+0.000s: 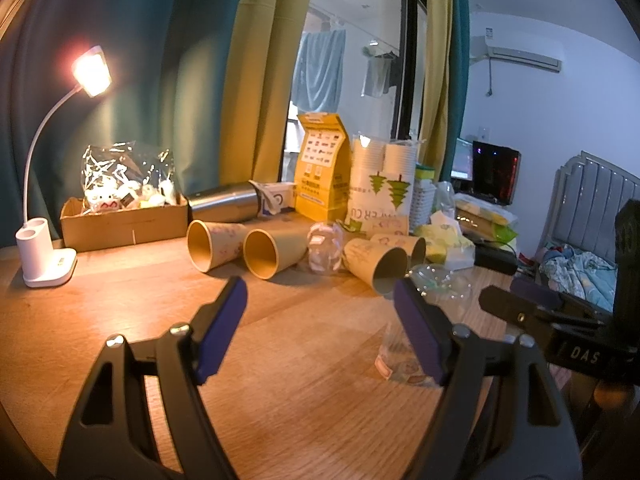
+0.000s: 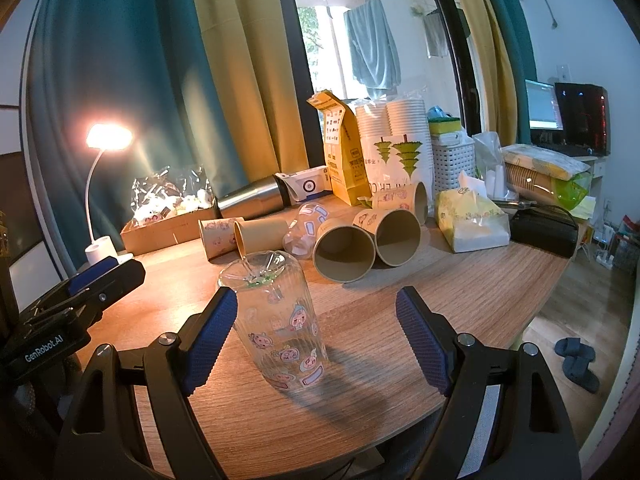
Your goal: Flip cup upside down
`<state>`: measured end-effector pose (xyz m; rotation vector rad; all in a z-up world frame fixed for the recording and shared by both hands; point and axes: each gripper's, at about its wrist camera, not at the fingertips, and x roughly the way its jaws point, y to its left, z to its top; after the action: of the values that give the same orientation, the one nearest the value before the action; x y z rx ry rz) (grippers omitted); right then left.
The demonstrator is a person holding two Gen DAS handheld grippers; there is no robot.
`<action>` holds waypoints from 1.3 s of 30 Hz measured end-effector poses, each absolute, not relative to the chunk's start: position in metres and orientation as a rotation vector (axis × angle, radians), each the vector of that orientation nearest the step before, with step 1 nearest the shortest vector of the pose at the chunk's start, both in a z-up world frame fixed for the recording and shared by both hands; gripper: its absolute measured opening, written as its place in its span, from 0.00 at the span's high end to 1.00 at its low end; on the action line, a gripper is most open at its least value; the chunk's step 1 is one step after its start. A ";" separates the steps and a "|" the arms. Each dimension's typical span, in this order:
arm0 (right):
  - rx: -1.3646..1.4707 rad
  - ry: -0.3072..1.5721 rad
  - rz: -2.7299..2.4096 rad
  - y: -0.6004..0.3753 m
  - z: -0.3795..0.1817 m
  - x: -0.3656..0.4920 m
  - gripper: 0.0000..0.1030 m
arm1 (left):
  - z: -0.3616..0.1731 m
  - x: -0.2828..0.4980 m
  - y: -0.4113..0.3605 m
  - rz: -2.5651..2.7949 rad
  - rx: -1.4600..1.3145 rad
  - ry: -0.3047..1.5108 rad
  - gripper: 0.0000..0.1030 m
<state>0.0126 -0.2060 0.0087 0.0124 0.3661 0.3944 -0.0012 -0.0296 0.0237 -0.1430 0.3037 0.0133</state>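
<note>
Standing inverted on the table (image 2: 460,300), one clear cup (image 2: 276,320) sits between the wide-spread right tongs (image 2: 316,332), nearer their left finger, seemingly untouched. Left tongs (image 1: 320,320) gape wide, empty. Behind: four paper cups (image 2: 344,254) lying sideways, one steel flask (image 2: 250,200).

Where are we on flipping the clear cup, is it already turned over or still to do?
Looks done: the clear cup stands on the table with its closed base up and wide mouth down. Nothing is in hand: the right tool is open with its fingers on either side of the cup, apparently not gripping it, and the left tool is open and empty. Left: pulling the right tool away.
</note>
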 end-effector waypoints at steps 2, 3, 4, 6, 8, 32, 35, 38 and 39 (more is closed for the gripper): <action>0.012 0.365 0.395 -0.206 0.009 0.012 0.18 | 0.024 -0.001 -0.029 0.013 -0.142 0.303 0.25; 0.011 0.366 0.395 -0.206 0.009 0.012 0.18 | 0.024 -0.001 -0.029 0.013 -0.142 0.304 0.25; 0.011 0.367 0.395 -0.206 0.008 0.013 0.18 | 0.024 -0.001 -0.029 0.012 -0.142 0.305 0.25; 0.013 0.368 0.395 -0.206 0.008 0.012 0.18 | 0.024 0.000 -0.030 0.011 -0.141 0.307 0.25; 0.013 0.369 0.396 -0.206 0.006 0.013 0.18 | 0.023 0.000 -0.030 0.010 -0.141 0.306 0.25; 0.016 0.374 0.396 -0.206 0.005 0.013 0.18 | 0.023 0.000 -0.032 0.005 -0.137 0.309 0.25; 0.017 0.374 0.398 -0.206 0.003 0.012 0.18 | 0.023 0.001 -0.032 0.004 -0.136 0.311 0.25; 0.019 0.375 0.398 -0.206 0.004 0.012 0.18 | 0.022 0.001 -0.032 0.002 -0.135 0.313 0.25; 0.020 0.375 0.398 -0.206 0.004 0.011 0.18 | 0.022 0.001 -0.033 0.001 -0.134 0.313 0.25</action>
<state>0.0114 -0.2057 0.0036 0.0198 0.3747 0.3980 0.0010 -0.0326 0.0223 -0.1343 0.3132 0.0013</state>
